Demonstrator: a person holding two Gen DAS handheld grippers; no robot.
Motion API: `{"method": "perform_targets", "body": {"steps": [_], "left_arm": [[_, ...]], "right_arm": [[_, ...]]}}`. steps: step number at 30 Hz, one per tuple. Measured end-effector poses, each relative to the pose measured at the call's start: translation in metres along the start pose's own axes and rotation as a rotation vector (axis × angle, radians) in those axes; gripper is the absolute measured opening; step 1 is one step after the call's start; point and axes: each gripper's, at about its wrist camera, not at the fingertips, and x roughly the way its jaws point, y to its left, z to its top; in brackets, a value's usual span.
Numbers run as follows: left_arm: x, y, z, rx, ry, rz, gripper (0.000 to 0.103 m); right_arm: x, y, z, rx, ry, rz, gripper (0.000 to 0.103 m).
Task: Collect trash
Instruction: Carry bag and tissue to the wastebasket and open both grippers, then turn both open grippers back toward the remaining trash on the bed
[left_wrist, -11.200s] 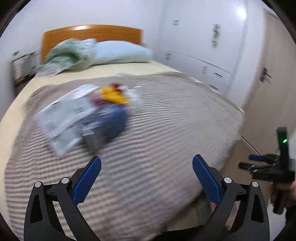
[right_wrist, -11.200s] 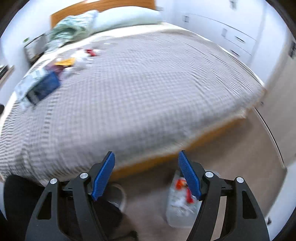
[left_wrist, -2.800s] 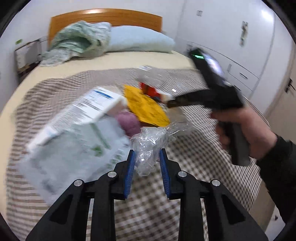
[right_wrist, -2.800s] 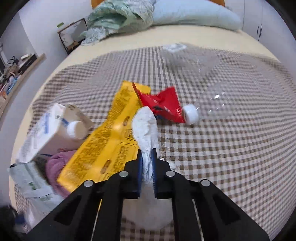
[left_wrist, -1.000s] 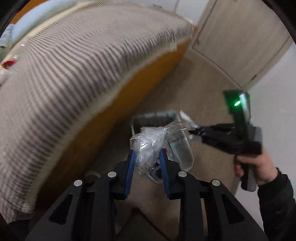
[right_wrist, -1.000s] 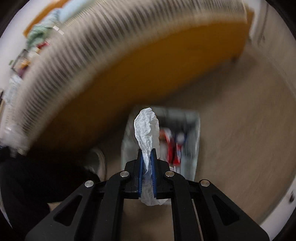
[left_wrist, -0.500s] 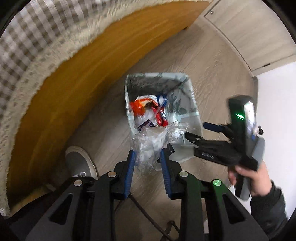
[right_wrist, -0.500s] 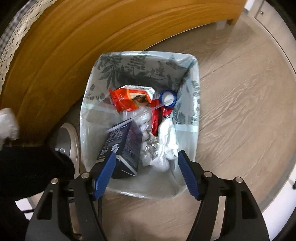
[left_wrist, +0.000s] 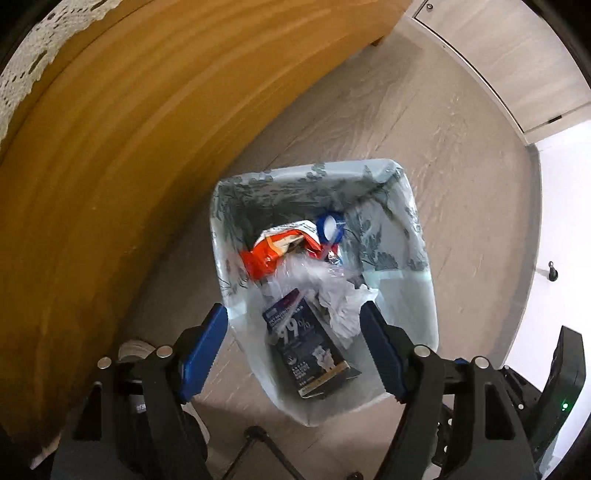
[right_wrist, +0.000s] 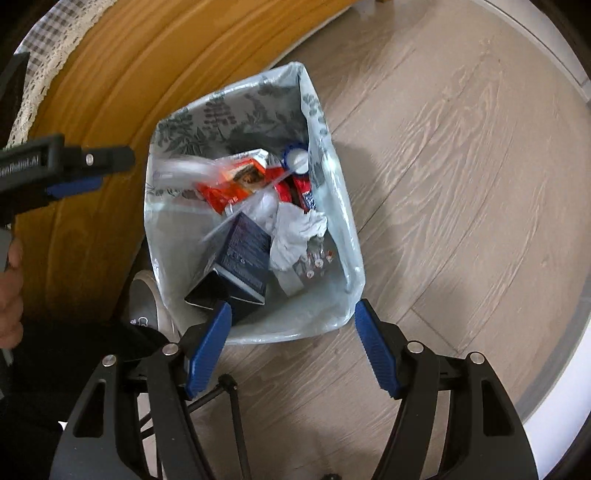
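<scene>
The trash bin, lined with a leaf-print bag, stands on the floor right under both grippers. My left gripper hangs over it with its jaws opening and nothing between the pads. The clear plastic bag it let go is a blur at the bin's left rim, just below the left gripper. My right gripper is open and empty above the bin's near edge. The crumpled white tissue lies inside on the other trash, beside a dark blue carton and an orange wrapper.
The bed's wooden side board rises close to the left of the bin. A person's shoe stands between bed and bin. Wood floor spreads to the right, up to a white wall base.
Both grippers came down from the bed to the bin. The right jaws opened first and dropped the tissue in; the left jaws have now opened and released the clear plastic bag.
</scene>
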Motion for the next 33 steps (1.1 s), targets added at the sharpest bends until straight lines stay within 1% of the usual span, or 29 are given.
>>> {"method": "perform_targets", "body": {"steps": [4, 6, 9, 14, 15, 17, 18, 19, 21, 25, 29, 33], "left_arm": [[-0.007, 0.016, 0.000, -0.099, 0.011, -0.025, 0.071], [-0.013, 0.019, 0.000, -0.118, 0.000, -0.018, 0.071], [-0.030, 0.019, -0.008, -0.095, -0.033, 0.034, 0.071], [-0.067, 0.020, -0.031, -0.064, -0.086, -0.002, 0.071], [-0.077, 0.021, -0.036, -0.066, -0.103, -0.010, 0.072], [-0.086, 0.023, -0.042, -0.079, -0.108, -0.008, 0.072], [-0.096, 0.025, -0.046, -0.088, -0.111, -0.025, 0.072], [-0.107, 0.028, -0.051, -0.097, -0.129, -0.054, 0.072], [-0.134, 0.034, -0.060, -0.111, -0.179, -0.087, 0.072], [-0.200, 0.047, -0.078, -0.096, -0.308, -0.103, 0.073], [-0.268, 0.074, -0.101, -0.113, -0.462, -0.121, 0.080], [-0.314, 0.104, -0.121, -0.139, -0.549, -0.144, 0.081]], "right_arm": [[-0.006, 0.009, 0.012, -0.023, -0.019, -0.010, 0.067], [-0.013, 0.015, 0.017, -0.038, -0.035, -0.010, 0.067], [-0.026, 0.023, 0.024, -0.056, -0.055, -0.006, 0.067], [-0.047, 0.035, 0.029, -0.082, -0.093, -0.019, 0.067], [-0.052, 0.037, 0.030, -0.084, -0.102, -0.026, 0.067], [-0.062, 0.040, 0.029, -0.089, -0.116, -0.035, 0.067], [-0.070, 0.043, 0.027, -0.095, -0.131, -0.043, 0.067], [-0.076, 0.045, 0.027, -0.099, -0.141, -0.050, 0.067], [-0.090, 0.051, 0.025, -0.106, -0.169, -0.065, 0.067], [-0.117, 0.063, 0.024, -0.115, -0.215, -0.087, 0.067], [-0.146, 0.092, 0.025, -0.155, -0.278, -0.099, 0.067], [-0.179, 0.134, 0.029, -0.200, -0.357, -0.094, 0.067]]}}
